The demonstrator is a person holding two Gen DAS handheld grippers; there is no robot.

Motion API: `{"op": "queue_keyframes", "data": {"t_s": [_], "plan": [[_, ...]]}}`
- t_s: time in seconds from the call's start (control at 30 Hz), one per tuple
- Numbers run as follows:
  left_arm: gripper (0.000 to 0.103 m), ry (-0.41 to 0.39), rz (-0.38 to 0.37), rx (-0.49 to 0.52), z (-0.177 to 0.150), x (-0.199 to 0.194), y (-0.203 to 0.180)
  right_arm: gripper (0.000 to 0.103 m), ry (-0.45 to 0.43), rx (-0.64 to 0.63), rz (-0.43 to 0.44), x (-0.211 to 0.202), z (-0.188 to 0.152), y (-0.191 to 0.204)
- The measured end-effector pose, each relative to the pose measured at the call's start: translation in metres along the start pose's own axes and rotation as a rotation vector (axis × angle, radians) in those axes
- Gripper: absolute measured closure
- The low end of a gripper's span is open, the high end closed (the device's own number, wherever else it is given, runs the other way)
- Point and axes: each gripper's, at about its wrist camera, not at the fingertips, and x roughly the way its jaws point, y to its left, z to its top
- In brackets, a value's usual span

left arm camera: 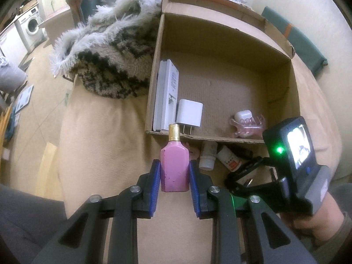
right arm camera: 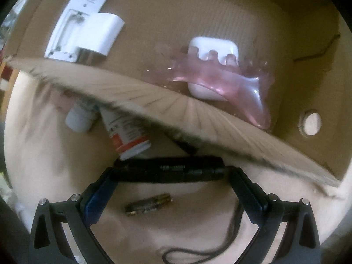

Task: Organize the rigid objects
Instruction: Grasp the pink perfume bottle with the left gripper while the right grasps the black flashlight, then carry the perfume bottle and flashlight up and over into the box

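Four items lie in the cardboard box (left arm camera: 220, 44); left gripper (left arm camera: 175, 171) clamps the pink bottle (left arm camera: 175, 167), right gripper (right arm camera: 170, 173) spans wide around a black bar (right arm camera: 169, 169), whether gripped I cannot tell; two tubes (left arm camera: 208, 154) and a battery (right arm camera: 148, 204) remain outside.

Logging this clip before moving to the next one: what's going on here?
A person is sorting small items into an open cardboard box. The left gripper is shut on a pink bottle with a gold cap, held upright just short of the box. The right gripper has its fingers either side of a long black device lying outside the box; whether it grips it is unclear. A white charger plug and a pink hair claw already lie inside.
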Motion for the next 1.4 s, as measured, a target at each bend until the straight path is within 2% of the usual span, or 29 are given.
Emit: {"op": "queue_keyframes", "data": {"t_s": [0.17, 0.27, 0.33, 0.6, 0.63, 0.9, 1.03, 1.13, 1.23, 1.4], "plan": [[0.08, 0.011, 0.006, 0.004, 0.0, 0.005, -0.001, 0.0, -0.032, 0.107, 0.049, 0.001, 0.001, -0.012], [0.08, 0.01, 0.028, 0.004, 0.002, 0.009, 0.0, 0.0, -0.04, 0.064, 0.014, 0.0, -0.005, -0.007], [0.08, 0.011, 0.04, 0.001, 0.001, 0.011, 0.002, 0.01, -0.052, 0.052, 0.016, -0.005, -0.008, -0.006], [0.08, 0.001, 0.091, 0.012, -0.003, 0.014, 0.01, 0.01, -0.087, 0.073, 0.029, -0.027, -0.031, 0.0], [0.08, 0.0, 0.095, 0.01, -0.003, 0.014, 0.011, 0.01, -0.096, 0.081, 0.036, -0.033, -0.021, -0.01], [0.08, -0.033, 0.12, 0.02, -0.004, 0.008, 0.013, 0.01, -0.194, 0.157, 0.131, -0.082, -0.041, -0.006], [0.08, -0.07, 0.099, 0.004, -0.001, -0.001, 0.016, 0.01, -0.269, 0.172, 0.175, -0.119, -0.048, -0.011], [0.08, -0.103, 0.045, -0.03, 0.004, -0.01, 0.02, 0.01, -0.318, 0.191, 0.234, -0.14, -0.054, -0.02], [0.08, -0.147, 0.047, -0.057, 0.01, -0.019, 0.025, 0.01, -0.383, 0.202, 0.292, -0.167, -0.055, -0.019], [0.08, -0.183, 0.044, -0.091, 0.013, -0.029, 0.033, 0.01, -0.468, 0.161, 0.307, -0.214, -0.041, -0.009]]}}
